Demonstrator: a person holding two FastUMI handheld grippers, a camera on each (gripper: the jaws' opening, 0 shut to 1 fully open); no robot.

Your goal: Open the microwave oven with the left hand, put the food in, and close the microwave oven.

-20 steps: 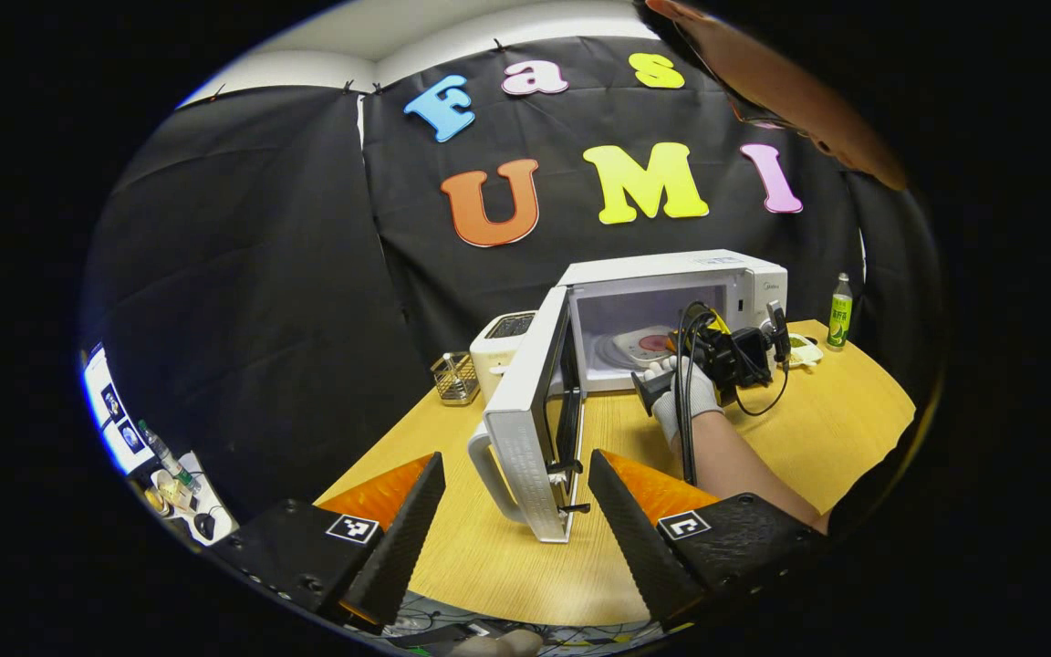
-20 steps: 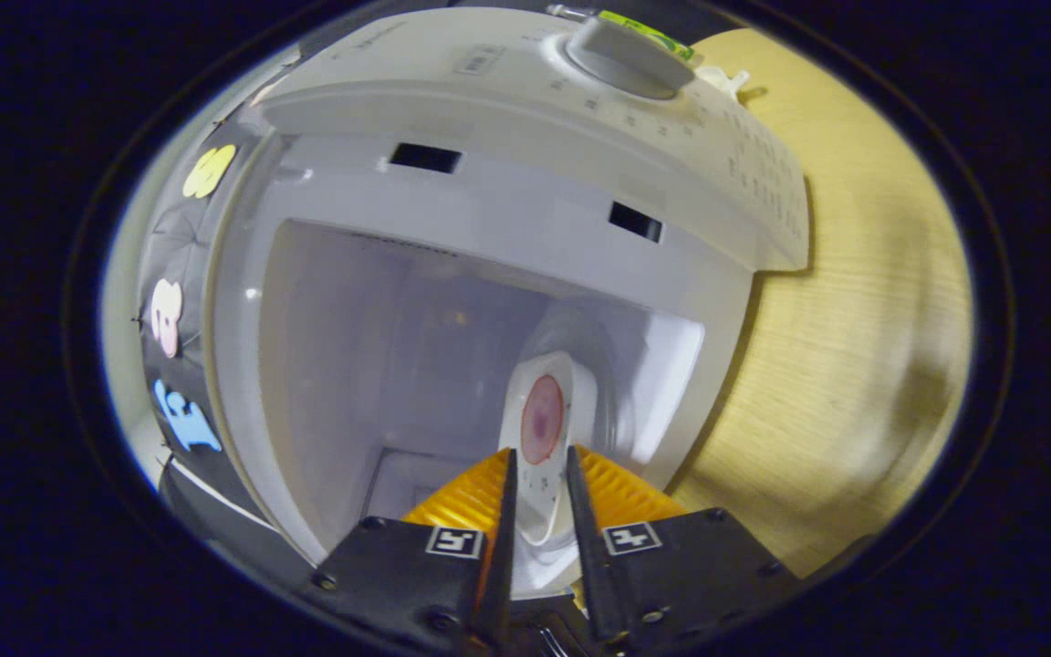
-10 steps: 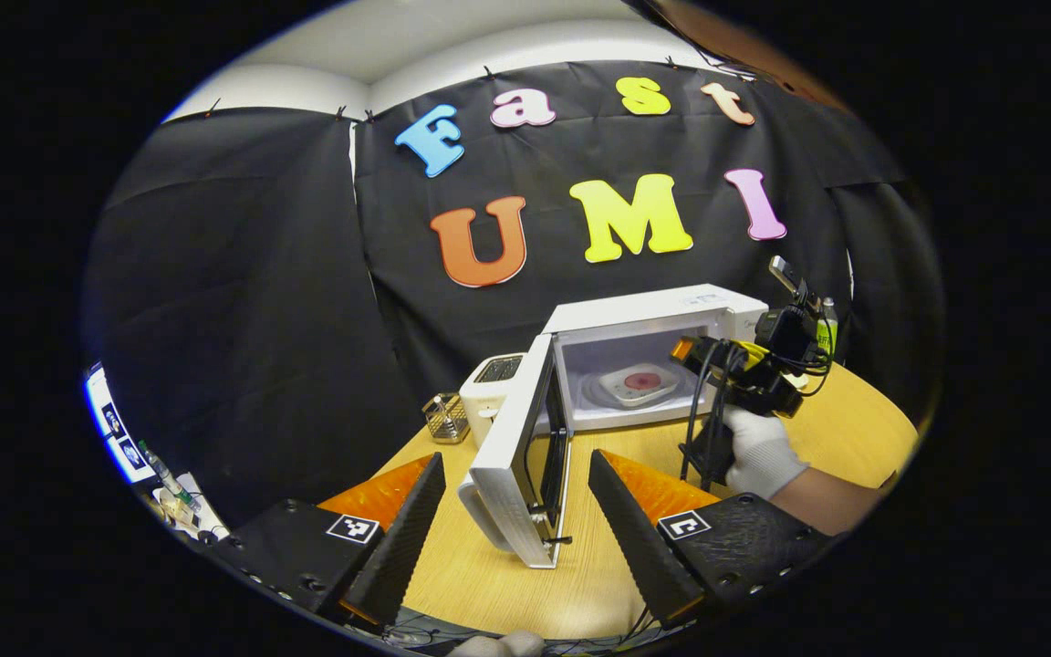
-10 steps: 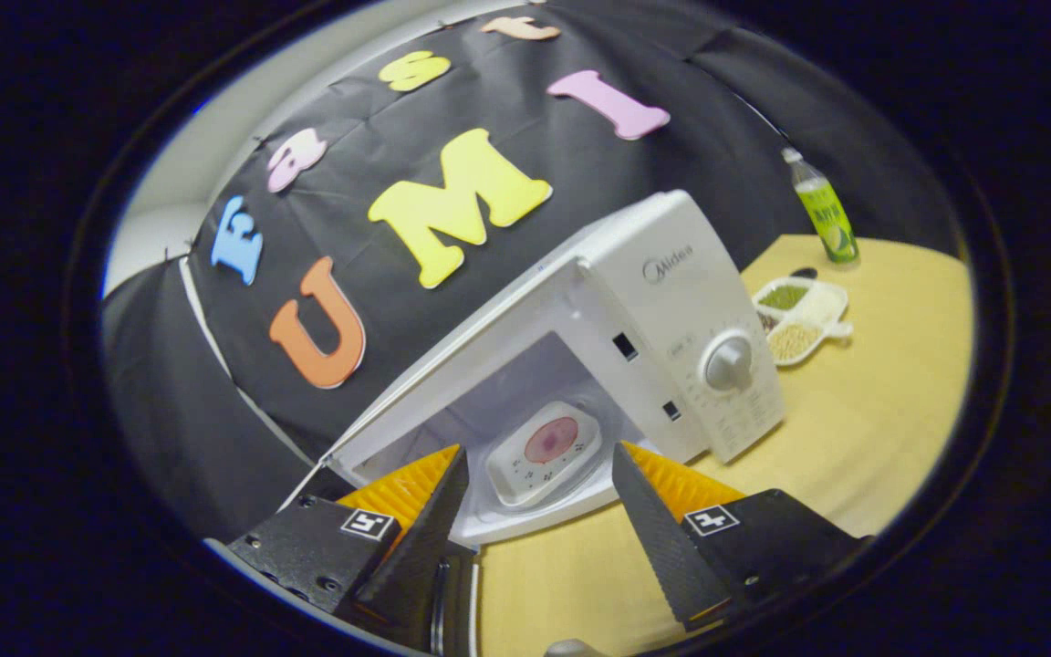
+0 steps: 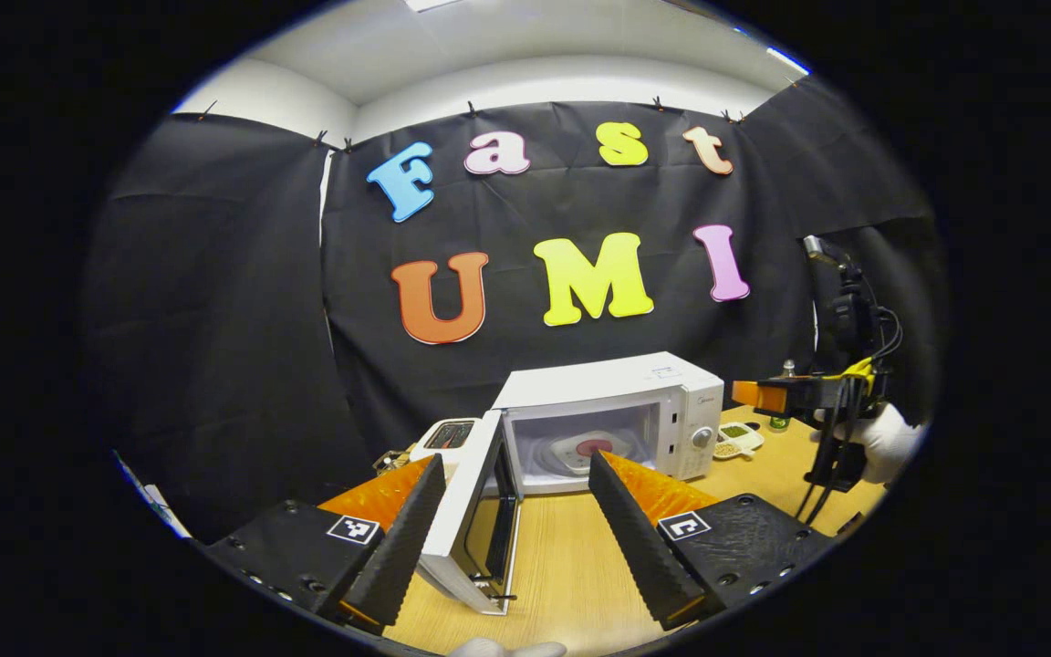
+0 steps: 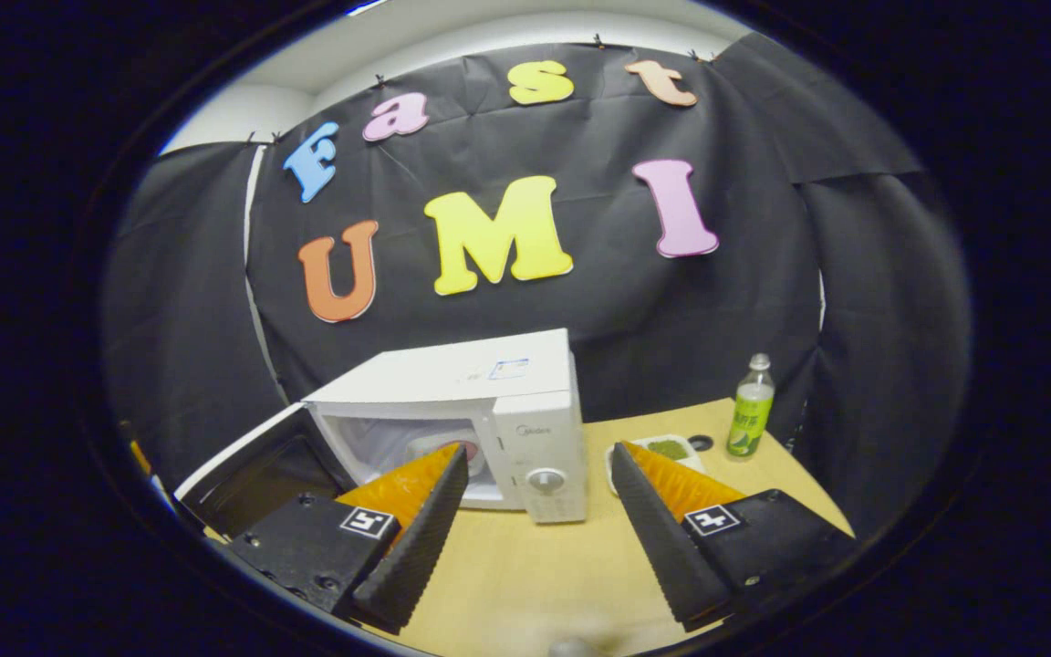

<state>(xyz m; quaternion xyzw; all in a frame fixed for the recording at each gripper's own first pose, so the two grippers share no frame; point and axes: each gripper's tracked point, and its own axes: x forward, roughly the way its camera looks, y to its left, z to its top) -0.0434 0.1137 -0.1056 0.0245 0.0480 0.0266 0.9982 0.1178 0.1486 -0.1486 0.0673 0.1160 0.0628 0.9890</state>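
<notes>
1. The food (image 5: pixel 591 448) already sits inside the microwave (image 5: pixel 612 415) on a pale tray — so the step in hand looks like the last one, closing up.
2. The door (image 5: pixel 473 511) stands swung wide to the left, its edge near the left hand-held gripper (image 5: pixel 516 529), whose fingers are spread wide and hold nothing.
3. The right hand-held gripper (image 6: pixel 535 534) hangs back from the microwave (image 6: pixel 489 411), fingers also wide apart and empty; from the left gripper view it shows off to the right, gripped by a gloved hand (image 5: pixel 881 438).
4. Next move, as I judge it — bring the left hand-held gripper against the door's outer face and push it round to the right until it shuts.
5. On the tabletop (image 6: pixel 535 566) right of the microwave lies a divided dish (image 6: pixel 662 449) with green and pale grains, and beyond it a green bottle (image 6: pixel 749 406), upright.
</notes>
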